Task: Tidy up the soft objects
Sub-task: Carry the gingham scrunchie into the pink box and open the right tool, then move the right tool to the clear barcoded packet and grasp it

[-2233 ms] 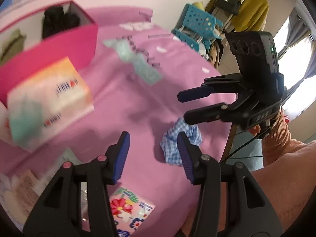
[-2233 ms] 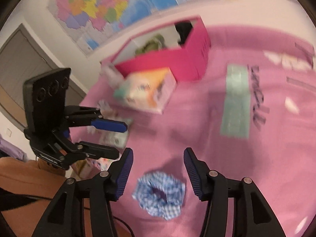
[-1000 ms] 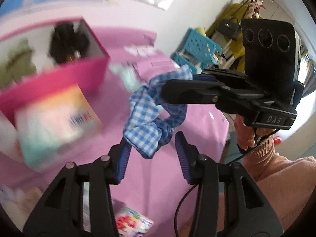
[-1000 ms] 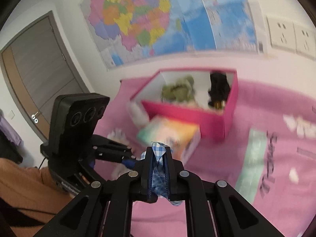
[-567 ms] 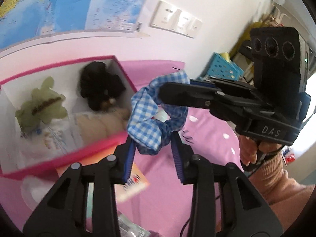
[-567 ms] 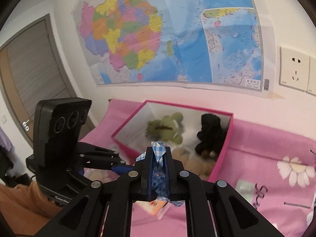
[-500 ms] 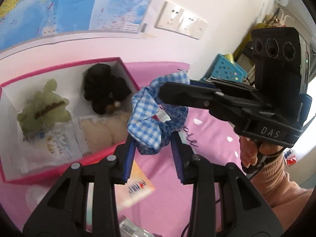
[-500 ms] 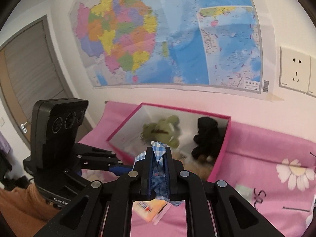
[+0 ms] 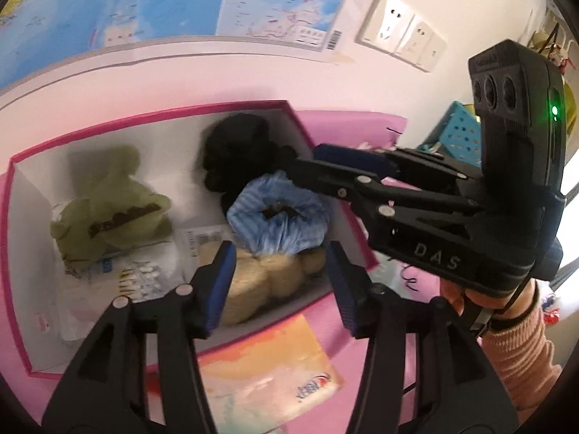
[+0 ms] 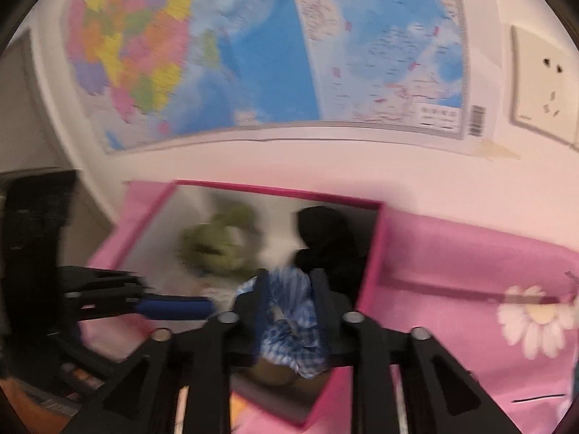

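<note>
A blue checked scrunchie [image 9: 280, 217] lies blurred inside the pink box [image 9: 21, 289], on a beige plush [image 9: 260, 282] and next to a black plush [image 9: 235, 155]. A green plush [image 9: 108, 213] lies at the box's left. My right gripper [image 9: 307, 162] is open above the box's right side, the scrunchie just below its fingers; in the right wrist view the scrunchie [image 10: 289, 322] sits loose between the parted fingers of that gripper [image 10: 289, 296]. My left gripper [image 9: 280, 282] is open and empty over the box's near wall.
A tissue pack [image 9: 267, 379] lies on the pink flowered cloth [image 10: 488, 271] in front of the box. A map [image 10: 253, 43] and wall sockets [image 9: 401, 39] are on the wall behind. A teal basket [image 9: 459, 130] stands at the right.
My right gripper carried the scrunchie over the pink box, opened and let it go; the scrunchie now lies in the box. My left gripper moved closer to the box.
</note>
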`<state>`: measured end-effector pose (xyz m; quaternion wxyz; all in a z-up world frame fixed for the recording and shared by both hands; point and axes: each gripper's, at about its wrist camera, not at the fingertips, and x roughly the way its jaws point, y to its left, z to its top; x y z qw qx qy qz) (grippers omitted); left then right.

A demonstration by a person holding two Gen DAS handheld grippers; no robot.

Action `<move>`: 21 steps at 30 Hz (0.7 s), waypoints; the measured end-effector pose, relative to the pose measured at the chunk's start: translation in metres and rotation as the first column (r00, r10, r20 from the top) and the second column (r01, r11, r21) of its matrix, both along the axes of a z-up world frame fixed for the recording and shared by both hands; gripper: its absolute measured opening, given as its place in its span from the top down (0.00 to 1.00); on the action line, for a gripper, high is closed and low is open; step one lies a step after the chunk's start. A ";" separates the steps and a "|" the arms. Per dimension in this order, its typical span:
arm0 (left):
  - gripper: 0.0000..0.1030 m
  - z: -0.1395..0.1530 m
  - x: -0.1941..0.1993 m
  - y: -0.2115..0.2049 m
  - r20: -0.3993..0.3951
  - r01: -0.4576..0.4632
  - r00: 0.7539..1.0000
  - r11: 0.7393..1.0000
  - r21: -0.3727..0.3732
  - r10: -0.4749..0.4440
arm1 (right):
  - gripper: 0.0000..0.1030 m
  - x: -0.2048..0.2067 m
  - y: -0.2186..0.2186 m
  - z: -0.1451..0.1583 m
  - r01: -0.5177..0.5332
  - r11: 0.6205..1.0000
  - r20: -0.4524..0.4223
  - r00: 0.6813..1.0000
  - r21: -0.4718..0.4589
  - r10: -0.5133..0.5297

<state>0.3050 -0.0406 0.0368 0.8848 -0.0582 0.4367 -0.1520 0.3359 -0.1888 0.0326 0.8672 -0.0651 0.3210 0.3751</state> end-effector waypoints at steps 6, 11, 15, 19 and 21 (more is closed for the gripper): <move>0.49 0.012 -0.028 0.007 0.080 0.020 0.997 1.000 0.018 -0.021 | 0.69 -0.016 -0.009 0.004 0.027 1.000 0.060 0.998 0.011 -0.027; 0.48 0.025 -0.073 0.014 0.150 0.073 0.986 0.997 0.018 -0.074 | 0.68 -0.046 -0.029 0.017 -0.038 0.995 0.060 0.998 0.092 0.033; 0.47 0.026 -0.109 0.025 0.171 0.084 0.982 0.996 -0.001 -0.083 | 0.65 -0.077 -0.045 0.022 -0.109 0.984 0.047 0.994 0.140 0.103; 0.47 0.016 -0.137 0.037 0.156 0.074 0.985 0.997 -0.006 -0.072 | 0.65 -0.108 -0.050 0.016 -0.209 0.963 -0.007 0.977 0.172 0.213; 0.47 0.008 -0.150 0.044 0.137 0.058 0.989 0.998 0.001 -0.057 | 0.65 -0.120 -0.048 0.008 -0.251 0.951 -0.044 0.964 0.182 0.262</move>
